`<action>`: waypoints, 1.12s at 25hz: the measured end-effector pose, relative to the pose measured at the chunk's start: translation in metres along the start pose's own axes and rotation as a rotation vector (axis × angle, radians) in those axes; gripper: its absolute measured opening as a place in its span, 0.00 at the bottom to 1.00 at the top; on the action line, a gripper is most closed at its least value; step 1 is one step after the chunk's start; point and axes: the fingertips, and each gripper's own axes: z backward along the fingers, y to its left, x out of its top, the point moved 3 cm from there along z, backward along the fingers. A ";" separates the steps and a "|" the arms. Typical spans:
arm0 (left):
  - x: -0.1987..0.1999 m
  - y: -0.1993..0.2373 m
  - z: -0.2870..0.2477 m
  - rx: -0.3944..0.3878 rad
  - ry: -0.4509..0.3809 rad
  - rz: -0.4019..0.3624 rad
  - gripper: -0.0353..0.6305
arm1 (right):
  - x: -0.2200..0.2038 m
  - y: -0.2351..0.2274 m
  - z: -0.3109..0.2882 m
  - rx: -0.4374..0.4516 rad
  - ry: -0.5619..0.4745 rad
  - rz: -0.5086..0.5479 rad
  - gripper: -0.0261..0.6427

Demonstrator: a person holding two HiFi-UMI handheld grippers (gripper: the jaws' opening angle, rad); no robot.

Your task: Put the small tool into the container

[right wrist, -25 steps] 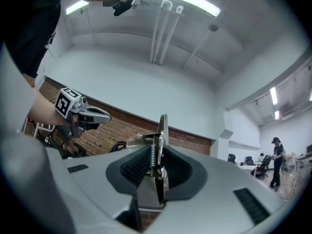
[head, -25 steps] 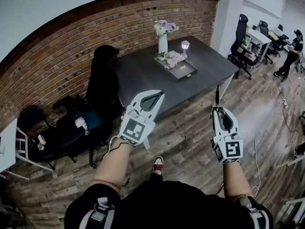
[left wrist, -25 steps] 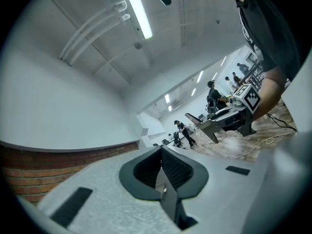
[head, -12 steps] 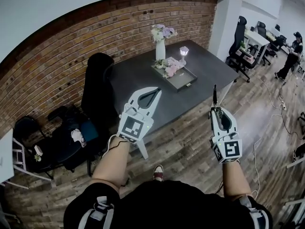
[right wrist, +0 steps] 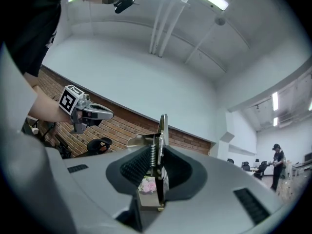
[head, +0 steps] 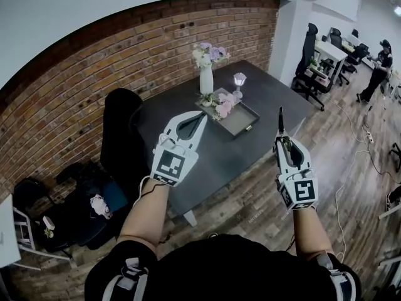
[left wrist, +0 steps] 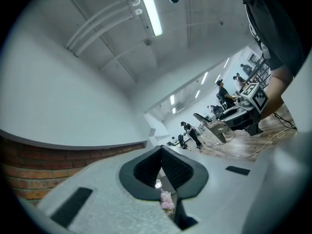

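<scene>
A dark table [head: 263,99] stands ahead against the brick wall. On it lies a shallow grey tray [head: 243,121] with pink flowers [head: 222,109] at its near left corner. My right gripper [head: 281,140] is held up short of the table's front right edge, shut on a slim metal tool [head: 280,119] that sticks out past the tips. The right gripper view shows that tool [right wrist: 162,140], with a coil spring, clamped between the pads. My left gripper [head: 202,115] hovers over the table's near edge, jaws together and empty; its tips [left wrist: 161,149] meet.
A white vase of flowers [head: 206,77] and a small lamp [head: 239,80] stand behind the tray. A black chair [head: 119,137] sits at the table's left end. Office chairs [head: 307,58], desks and a person [head: 380,64] are at the far right. Cables [head: 369,144] run over the wood floor.
The table and tray have come closer and lower in the head view as both grippers were carried forward together. Both grips look unchanged.
</scene>
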 end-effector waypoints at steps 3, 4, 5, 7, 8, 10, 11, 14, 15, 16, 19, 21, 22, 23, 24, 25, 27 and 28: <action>-0.019 0.017 -0.010 -0.001 0.001 0.011 0.06 | -0.005 0.002 -0.024 0.001 0.008 0.015 0.16; -0.024 0.021 -0.013 -0.005 0.003 0.011 0.06 | -0.007 0.003 -0.031 0.002 0.010 0.018 0.16; -0.028 0.025 -0.016 -0.009 0.003 0.010 0.06 | -0.008 0.003 -0.037 0.003 0.013 0.022 0.16; -0.034 0.031 -0.021 -0.020 0.003 0.004 0.06 | -0.011 0.003 -0.049 -0.001 0.020 0.029 0.16; -0.037 0.033 -0.024 -0.025 0.003 -0.003 0.06 | -0.012 0.003 -0.055 -0.004 0.024 0.031 0.16; -0.042 0.036 -0.027 -0.035 -0.001 -0.012 0.06 | -0.015 0.004 -0.064 -0.007 0.032 0.040 0.16; -0.045 0.037 -0.028 -0.038 -0.004 -0.009 0.06 | -0.017 0.004 -0.068 -0.007 0.039 0.045 0.16; -0.053 0.039 -0.030 -0.041 -0.007 0.008 0.06 | -0.024 0.006 -0.078 -0.005 0.062 0.049 0.16; -0.056 0.040 -0.030 -0.042 -0.006 0.011 0.06 | -0.026 0.007 -0.081 -0.003 0.068 0.049 0.16; -0.058 0.041 -0.030 -0.044 -0.005 0.014 0.06 | -0.028 0.008 -0.084 -0.001 0.075 0.051 0.16; -0.066 0.044 -0.033 -0.045 -0.001 0.029 0.06 | -0.032 0.009 -0.092 0.001 0.100 0.067 0.16; -0.073 0.044 -0.036 -0.047 0.004 0.046 0.06 | -0.035 0.009 -0.095 0.008 0.118 0.081 0.16; -0.075 0.042 -0.038 -0.048 0.003 0.056 0.06 | -0.036 0.008 -0.095 0.013 0.125 0.088 0.16; -0.077 0.039 -0.040 -0.051 0.001 0.064 0.06 | -0.037 0.007 -0.096 0.017 0.132 0.095 0.16; -0.078 0.036 -0.043 -0.056 -0.003 0.069 0.06 | -0.038 0.004 -0.096 0.018 0.138 0.102 0.16; -0.079 0.032 -0.045 -0.063 -0.006 0.071 0.06 | -0.041 0.001 -0.096 0.016 0.146 0.106 0.16; -0.083 0.028 -0.048 -0.072 -0.006 0.066 0.06 | -0.048 -0.005 -0.101 0.014 0.157 0.101 0.16; -0.086 0.028 -0.049 -0.070 -0.006 0.063 0.06 | -0.051 -0.008 -0.105 0.015 0.162 0.098 0.16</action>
